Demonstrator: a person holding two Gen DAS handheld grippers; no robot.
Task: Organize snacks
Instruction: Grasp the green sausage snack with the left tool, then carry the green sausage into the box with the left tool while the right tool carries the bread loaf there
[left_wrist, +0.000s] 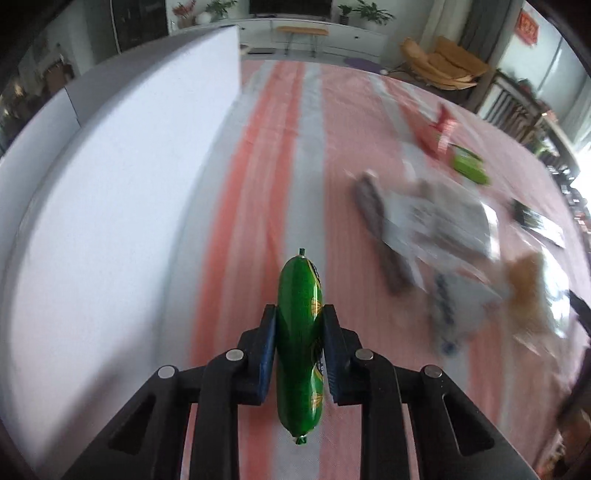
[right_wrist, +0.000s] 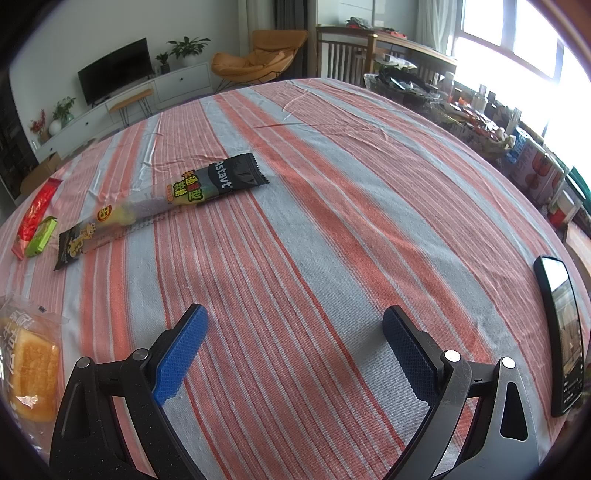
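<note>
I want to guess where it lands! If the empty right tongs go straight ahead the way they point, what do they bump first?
Probably just the striped tablecloth. The right tongs stand open and empty, and the long snack packet lies further off to the left, likely out of their line.

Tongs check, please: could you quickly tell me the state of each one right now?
Left tongs: closed on the green sausage snack.
Right tongs: open, holding nothing, above the striped tablecloth.

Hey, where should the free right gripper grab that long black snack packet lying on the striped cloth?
Grip the long black snack packet across its narrow width near the middle, coming from above. It lies flat and slanted on the tablecloth, so turn the open right gripper so its fingers straddle the long edges.
</note>
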